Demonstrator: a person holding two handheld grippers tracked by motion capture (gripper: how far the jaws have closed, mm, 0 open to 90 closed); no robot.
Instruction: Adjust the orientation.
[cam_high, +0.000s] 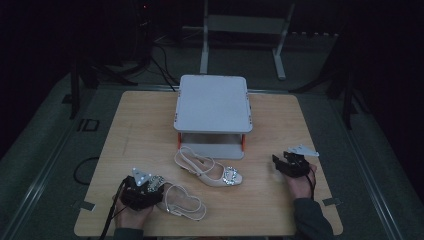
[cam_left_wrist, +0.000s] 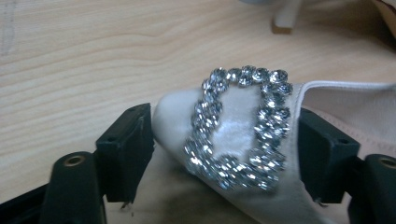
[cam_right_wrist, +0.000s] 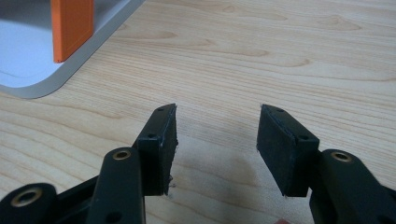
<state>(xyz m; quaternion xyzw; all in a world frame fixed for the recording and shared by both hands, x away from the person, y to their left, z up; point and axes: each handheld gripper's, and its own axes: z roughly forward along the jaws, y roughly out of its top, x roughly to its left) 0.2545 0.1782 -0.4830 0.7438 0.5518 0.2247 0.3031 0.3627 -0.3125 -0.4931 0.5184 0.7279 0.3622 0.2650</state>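
Left gripper (cam_left_wrist: 219, 154) seemingly open wide; right gripper (cam_right_wrist: 217, 144) open, empty.

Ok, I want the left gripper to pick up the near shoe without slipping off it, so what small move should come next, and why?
Probably close the left gripper a little. Its jaws straddle the toe of the near shoe at the rhinestone buckle, with a gap visible on one side, so it isn't pinched yet. The right gripper is open over bare table.

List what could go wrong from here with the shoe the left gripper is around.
1. The left gripper straddles the shoe's toe at the rhinestone buckle; closing there might scrape or loosen stones.
2. The toe looks smooth and rounded, so the shoe may slip or swing on a lift.
3. Its strap lies loose on the table and might drag or snag.
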